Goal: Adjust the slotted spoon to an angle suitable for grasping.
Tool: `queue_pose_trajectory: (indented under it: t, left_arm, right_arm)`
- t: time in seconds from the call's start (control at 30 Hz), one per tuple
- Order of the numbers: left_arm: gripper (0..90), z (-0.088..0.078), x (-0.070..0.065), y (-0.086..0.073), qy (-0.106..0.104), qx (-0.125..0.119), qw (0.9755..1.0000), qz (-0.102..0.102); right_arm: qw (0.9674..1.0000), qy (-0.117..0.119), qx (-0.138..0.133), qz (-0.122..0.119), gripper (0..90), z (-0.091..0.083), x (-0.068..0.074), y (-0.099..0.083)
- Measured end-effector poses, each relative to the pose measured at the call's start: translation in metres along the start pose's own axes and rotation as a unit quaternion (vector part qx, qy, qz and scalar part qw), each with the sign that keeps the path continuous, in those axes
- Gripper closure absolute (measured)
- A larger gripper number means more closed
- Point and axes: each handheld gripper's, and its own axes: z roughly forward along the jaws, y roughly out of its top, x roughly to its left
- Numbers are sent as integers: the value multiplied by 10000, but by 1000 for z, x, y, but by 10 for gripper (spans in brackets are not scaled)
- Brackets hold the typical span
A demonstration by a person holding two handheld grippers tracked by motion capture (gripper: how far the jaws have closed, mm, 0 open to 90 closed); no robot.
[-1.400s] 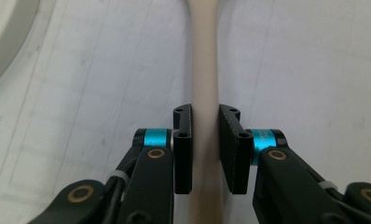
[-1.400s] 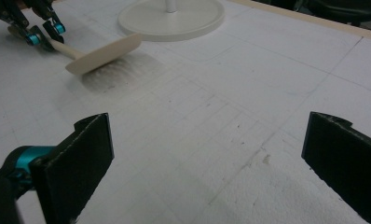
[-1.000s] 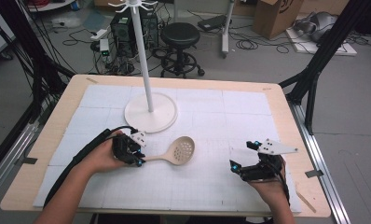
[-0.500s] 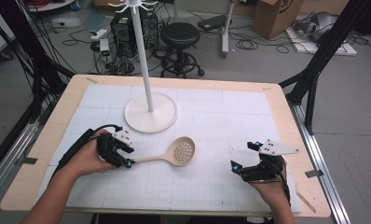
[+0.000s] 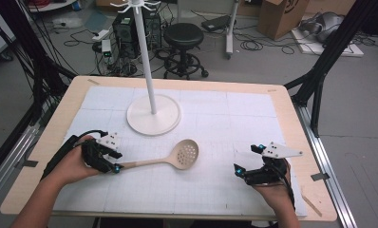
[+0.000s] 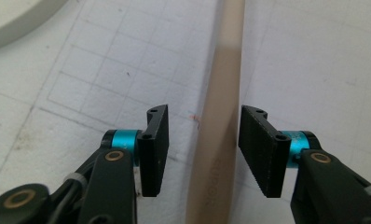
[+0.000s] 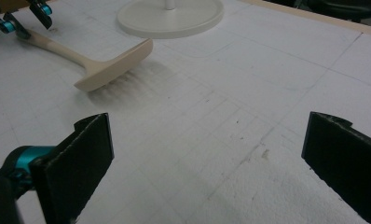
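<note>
A beige slotted spoon [image 5: 186,153] lies flat on the white mat, bowl to the right and handle pointing left. My left gripper [image 5: 116,164] sits at the handle's end. Its jaws have just opened from the handle, then closed in slightly. In the left gripper view the handle [image 6: 223,70] runs between the open pads [image 6: 155,149], with a clear gap on the left side. My right gripper [image 5: 248,158] rests near the front right of the mat, and in the right gripper view it [image 7: 207,158] stands wide open over bare mat. That view also has the spoon [image 7: 113,65] and the left gripper [image 7: 23,16] farther off.
A white pole stand with a round base [image 5: 154,116] stands at the back centre of the mat, just behind the spoon. The wooden table edge [image 5: 291,109] frames the mat. A stool, cables and boxes lie on the floor beyond the table.
My left gripper has let go of the spoon handle and drawn back leftward along it to its end. The spoon has stayed put. The right hand has not moved.
</note>
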Motion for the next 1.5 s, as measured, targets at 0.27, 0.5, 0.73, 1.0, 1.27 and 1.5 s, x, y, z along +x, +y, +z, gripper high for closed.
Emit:
queue_pose_trajectory:
  t: [0.27, 0.5, 0.73, 1.0, 1.27, 1.5]
  left_arm:
    - [686, 12, -6, 6, -211, 284, 9989, 310]
    - [688, 16, -9, 16, -189, 227, 9986, 433]
    - [689, 30, -10, 48, -264, 357, 9965, 708]
    - [688, 49, -14, 82, -293, 430, 9945, 905]
    - [688, 65, -17, 107, -427, 392, 9939, 935]
    - [687, 75, -21, 131, -442, 444, 9932, 984]
  right_arm:
    - [10000, -6, -9, -20, 11, -1, 0, 0]
    - [10000, -5, -40, -22, 11, -1, -1, 1]
    - [10000, 1, -56, -17, 11, -1, 0, 3]
    - [10000, -6, -90, -42, 11, -3, -2, 3]
    - [9999, 5, -100, -30, 11, -3, -1, 3]
    - [9999, 19, -98, -25, 11, -3, -2, 3]
